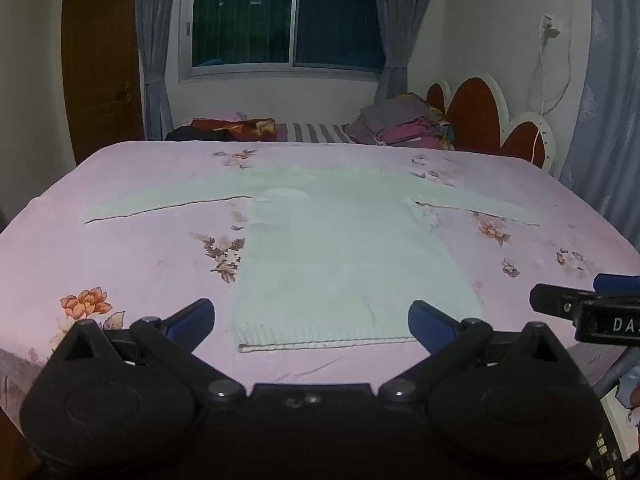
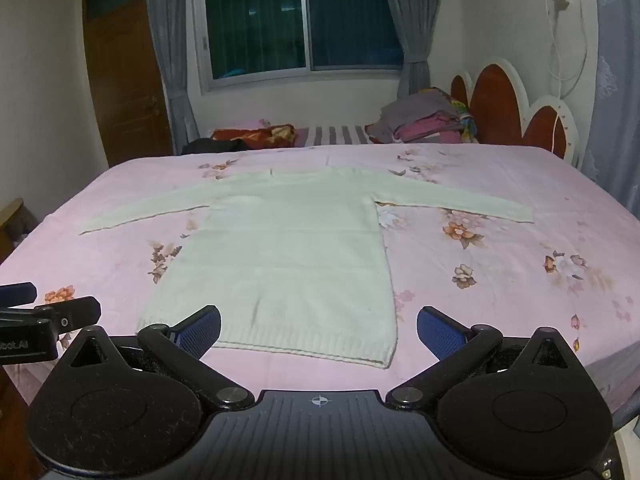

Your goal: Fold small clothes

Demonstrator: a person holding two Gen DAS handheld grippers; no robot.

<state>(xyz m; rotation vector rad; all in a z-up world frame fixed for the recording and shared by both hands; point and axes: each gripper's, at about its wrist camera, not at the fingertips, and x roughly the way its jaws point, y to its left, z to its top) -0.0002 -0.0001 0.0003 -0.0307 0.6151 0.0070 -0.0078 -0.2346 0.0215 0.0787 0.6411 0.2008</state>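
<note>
A white knitted long-sleeved sweater [image 1: 340, 248] lies flat on the pink floral bedspread [image 1: 120, 256], both sleeves spread out sideways and its ribbed hem nearest me. It also shows in the right wrist view [image 2: 280, 256]. My left gripper [image 1: 312, 320] is open and empty, hovering just before the hem. My right gripper [image 2: 318, 332] is open and empty, also just before the hem, over its right part. The right gripper shows at the right edge of the left wrist view [image 1: 580, 304], and the left gripper at the left edge of the right wrist view [image 2: 40, 320].
A stack of folded clothes [image 2: 424, 122] sits at the far right of the bed by the red and white headboard [image 2: 512, 108]. Dark and red fabric [image 2: 252, 136] lies at the far left. A window, curtains and a wooden door [image 2: 124, 80] stand behind.
</note>
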